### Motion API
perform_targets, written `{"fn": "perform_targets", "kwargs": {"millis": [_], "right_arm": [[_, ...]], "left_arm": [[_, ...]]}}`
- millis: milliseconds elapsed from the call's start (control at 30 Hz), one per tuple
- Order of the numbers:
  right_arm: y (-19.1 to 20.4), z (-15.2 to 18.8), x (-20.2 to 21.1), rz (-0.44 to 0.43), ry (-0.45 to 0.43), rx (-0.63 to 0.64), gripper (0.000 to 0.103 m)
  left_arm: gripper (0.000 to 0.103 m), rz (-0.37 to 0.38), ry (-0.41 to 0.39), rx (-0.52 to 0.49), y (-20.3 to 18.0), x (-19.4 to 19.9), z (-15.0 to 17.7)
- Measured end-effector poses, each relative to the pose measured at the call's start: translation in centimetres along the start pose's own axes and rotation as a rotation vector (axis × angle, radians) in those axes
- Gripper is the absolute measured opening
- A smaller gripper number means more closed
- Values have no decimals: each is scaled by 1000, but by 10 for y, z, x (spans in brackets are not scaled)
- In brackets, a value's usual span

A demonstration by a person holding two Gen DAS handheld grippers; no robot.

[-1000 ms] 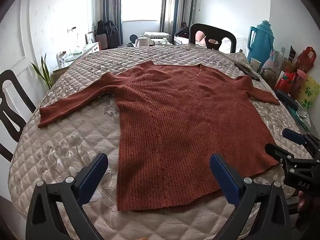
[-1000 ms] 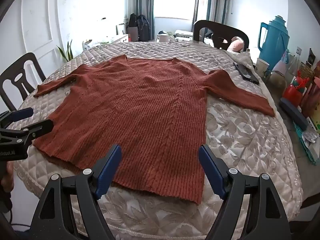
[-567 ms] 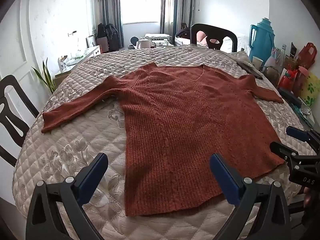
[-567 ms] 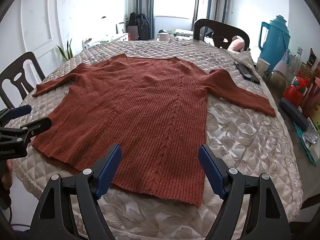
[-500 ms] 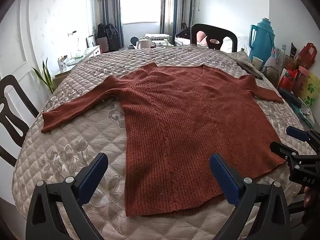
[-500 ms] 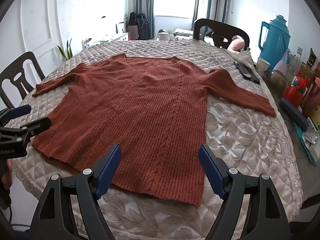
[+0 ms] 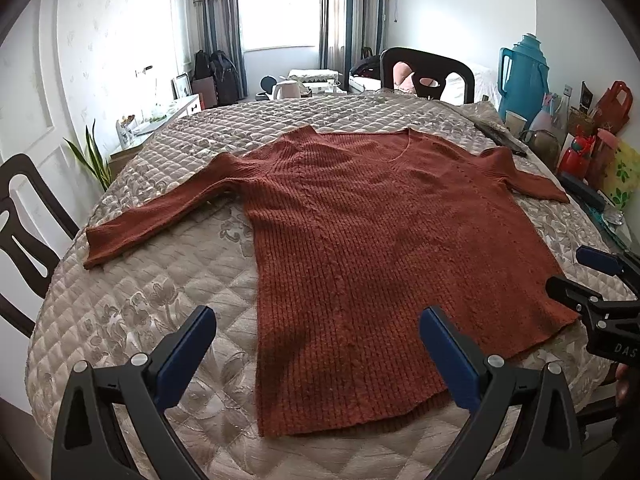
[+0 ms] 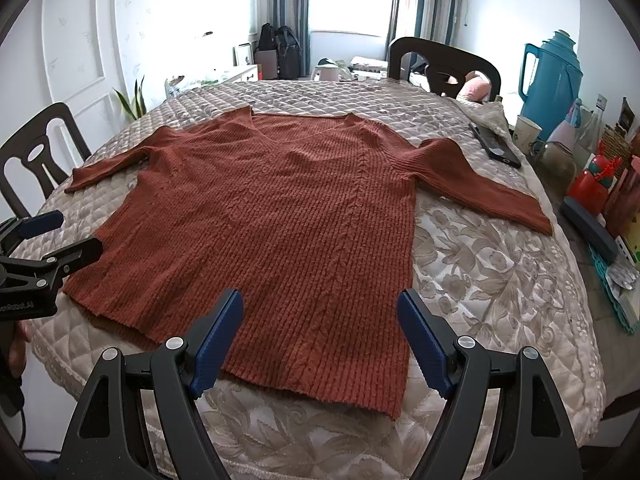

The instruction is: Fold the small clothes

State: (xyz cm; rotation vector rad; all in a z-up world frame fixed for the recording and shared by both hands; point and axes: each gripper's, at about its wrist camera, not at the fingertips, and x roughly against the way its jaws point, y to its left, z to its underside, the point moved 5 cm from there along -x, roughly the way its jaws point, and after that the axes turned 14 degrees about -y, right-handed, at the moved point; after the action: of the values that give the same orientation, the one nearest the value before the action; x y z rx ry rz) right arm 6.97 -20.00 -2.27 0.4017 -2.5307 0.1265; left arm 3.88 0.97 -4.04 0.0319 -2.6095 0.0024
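A rust-red knitted sweater [image 7: 372,248] lies flat, front up, on the quilted table cover [image 7: 140,300], both sleeves spread out; it also shows in the right wrist view [image 8: 280,220]. My left gripper [image 7: 316,354] is open and empty, above the sweater's bottom hem near its left corner. My right gripper [image 8: 320,340] is open and empty, above the hem near its right corner. Each gripper shows at the edge of the other's view: the right one [image 7: 576,276] and the left one [image 8: 60,236].
Dark chairs stand at the left [image 7: 24,216] and the far side [image 7: 428,72]. At the right edge are a teal thermos [image 8: 554,80], a cup [image 8: 526,134], a black phone [image 8: 496,146] and red items [image 8: 592,184].
Both grippers have shifted slightly, so the sweater sits a little farther in view. Both stay open; the sweater has not moved.
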Motion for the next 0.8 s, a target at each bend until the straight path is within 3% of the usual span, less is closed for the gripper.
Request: {"fn": "perform_targets", "kwargs": {"millis": [800], "right_arm": [[-6, 1, -7, 3, 17, -7, 79]], "left_arm": [[103, 14, 11, 19, 4, -7, 2]]}}
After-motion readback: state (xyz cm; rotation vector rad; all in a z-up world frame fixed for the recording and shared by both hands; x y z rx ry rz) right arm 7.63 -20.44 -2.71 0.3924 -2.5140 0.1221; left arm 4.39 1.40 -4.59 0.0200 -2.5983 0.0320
